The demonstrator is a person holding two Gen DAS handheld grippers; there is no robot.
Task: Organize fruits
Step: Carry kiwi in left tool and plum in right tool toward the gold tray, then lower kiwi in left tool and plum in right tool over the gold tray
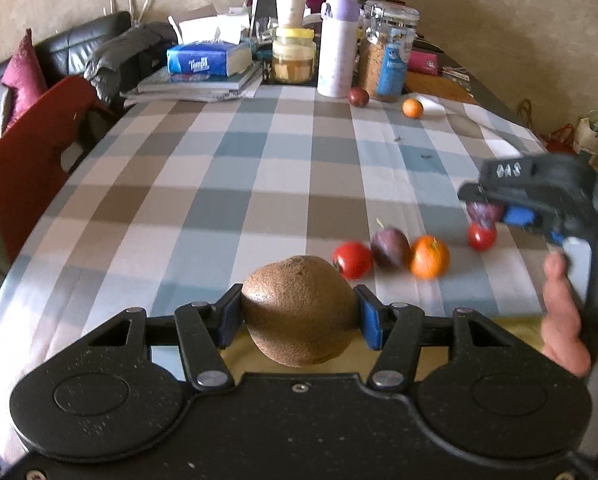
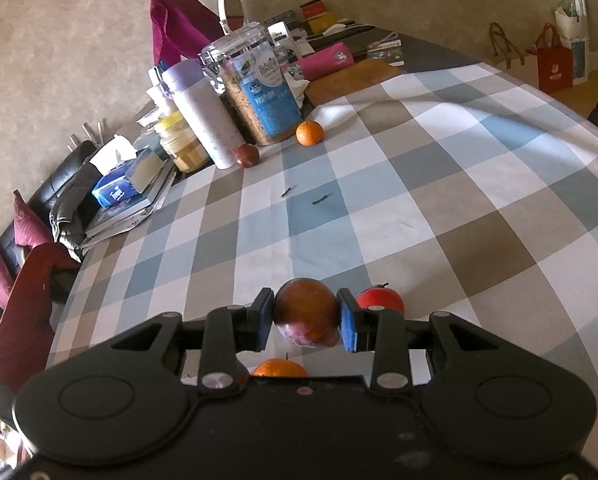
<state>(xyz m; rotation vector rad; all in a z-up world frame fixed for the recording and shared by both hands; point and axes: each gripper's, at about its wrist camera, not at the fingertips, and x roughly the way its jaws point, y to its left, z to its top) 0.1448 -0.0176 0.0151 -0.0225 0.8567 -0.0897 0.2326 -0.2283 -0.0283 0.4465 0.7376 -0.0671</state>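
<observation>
While the left gripper [image 1: 299,316] has its blue pads pinching a fuzzy brown oval kiwi [image 1: 299,312] from both sides, we've got the right gripper [image 2: 306,316] doing the same to a dark red-purple plum [image 2: 306,312], pads pressed on its flanks.

Both fruits sit above the checked blue, grey and white tablecloth [image 1: 219,184].

From the left wrist view we see a little row on the cloth just past the kiwi: a red tomato [image 1: 352,260], a second purple plum [image 1: 389,248] and an orange mandarin [image 1: 429,257], the three packed close together. Another red tomato [image 1: 482,236] sits a bit apart, right under the right gripper's held plum. That view is pretty blurry there.

A hand [image 1: 563,320] wraps the right gripper's handle at the edge of the frame.

Way at the far end, a dark red round fruit [image 2: 247,155] rests against a white and lilac flask [image 2: 205,114], and a second small mandarin [image 2: 309,133] sits just beside a clear clip-top jar with a blue label [image 2: 255,92]. A blue tissue pack [image 1: 207,60] lies on stacked books [image 1: 195,87].
</observation>
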